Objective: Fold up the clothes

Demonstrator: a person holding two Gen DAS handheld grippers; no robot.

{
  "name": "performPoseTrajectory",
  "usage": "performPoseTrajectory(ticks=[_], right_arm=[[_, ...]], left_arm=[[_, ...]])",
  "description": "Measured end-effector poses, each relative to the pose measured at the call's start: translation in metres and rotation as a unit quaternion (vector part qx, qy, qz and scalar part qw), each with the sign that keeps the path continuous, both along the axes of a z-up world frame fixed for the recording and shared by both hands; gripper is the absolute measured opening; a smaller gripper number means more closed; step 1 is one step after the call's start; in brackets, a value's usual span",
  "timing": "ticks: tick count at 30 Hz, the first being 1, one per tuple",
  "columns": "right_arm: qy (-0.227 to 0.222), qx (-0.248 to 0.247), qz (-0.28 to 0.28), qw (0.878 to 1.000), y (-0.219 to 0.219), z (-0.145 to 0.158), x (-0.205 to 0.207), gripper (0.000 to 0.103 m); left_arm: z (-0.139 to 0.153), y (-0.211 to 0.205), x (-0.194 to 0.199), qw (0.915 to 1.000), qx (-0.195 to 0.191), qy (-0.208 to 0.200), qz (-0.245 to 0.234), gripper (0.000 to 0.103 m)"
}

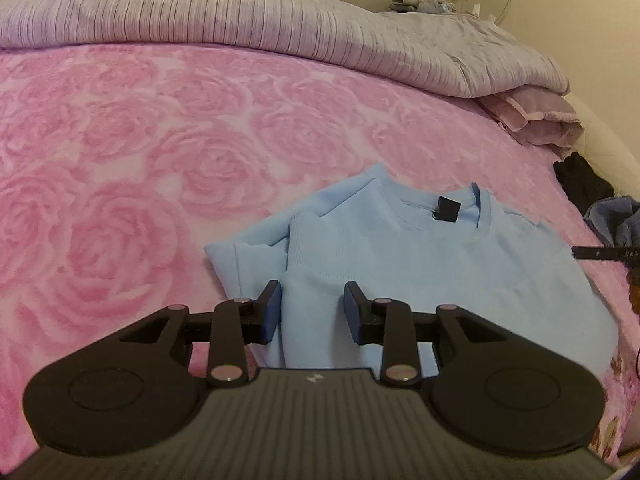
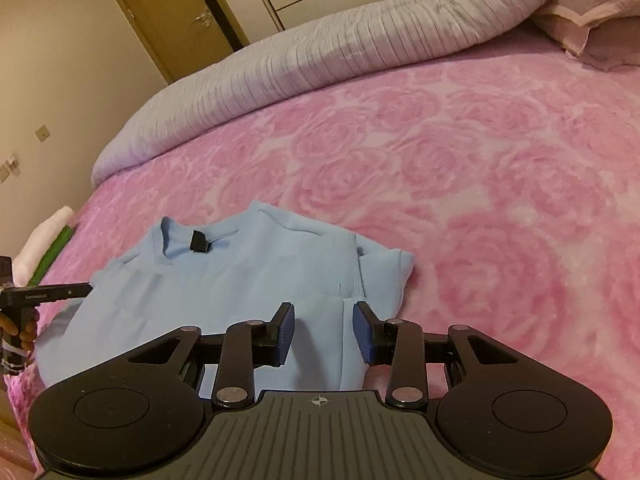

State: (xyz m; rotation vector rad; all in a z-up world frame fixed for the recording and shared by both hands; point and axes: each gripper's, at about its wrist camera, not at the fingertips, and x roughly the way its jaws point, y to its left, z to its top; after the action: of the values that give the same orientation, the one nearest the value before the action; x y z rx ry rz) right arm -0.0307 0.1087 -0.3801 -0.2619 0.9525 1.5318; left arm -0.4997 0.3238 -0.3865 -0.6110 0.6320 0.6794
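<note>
Pink rose-patterned blanket (image 1: 120,168) is covering the bed under both grippers. Left gripper (image 1: 311,312) is hovering with jaws parted, gripping nothing, over the near hem of the light blue sweatshirt (image 1: 420,264). Right gripper (image 2: 324,334) is likewise standing open and empty above the sweatshirt's folded-in sleeve edge. Farther off, a grey ribbed duvet (image 2: 320,52) is lying bunched along the bed's far side.
</note>
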Motion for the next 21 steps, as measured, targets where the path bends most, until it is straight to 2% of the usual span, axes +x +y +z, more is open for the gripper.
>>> performPoseTrajectory(ticks=[3,8,9,11,16,21], right_arm=[[0.009,-0.005,-0.007,1.000,0.003,-0.005,0.004,0.037],[0.041,-0.017,-0.013,0.999,0.010,-0.016,0.011,0.037],[0.041,-0.018,-0.012,0.999,0.010,-0.017,0.010,0.037],[0.040,-0.023,-0.010,0.999,0.008,-0.016,0.011,0.030],[0.029,-0.021,-0.005,0.999,0.006,-0.013,0.011,0.030],[0.024,-0.024,0.005,0.999,0.007,-0.019,0.007,0.029]], left_arm=[[-0.003,0.004,0.000,1.0000,-0.009,-0.004,-0.001,0.027],[-0.006,0.004,-0.002,0.9999,-0.010,-0.003,0.003,0.008],[-0.006,0.004,-0.003,1.0000,-0.009,-0.002,0.003,0.007],[-0.006,0.003,-0.003,1.0000,-0.007,-0.002,0.001,0.006],[-0.005,0.003,-0.003,1.0000,-0.005,-0.001,-0.002,0.007],[-0.013,0.008,-0.008,0.9991,-0.035,-0.017,0.016,0.008]])
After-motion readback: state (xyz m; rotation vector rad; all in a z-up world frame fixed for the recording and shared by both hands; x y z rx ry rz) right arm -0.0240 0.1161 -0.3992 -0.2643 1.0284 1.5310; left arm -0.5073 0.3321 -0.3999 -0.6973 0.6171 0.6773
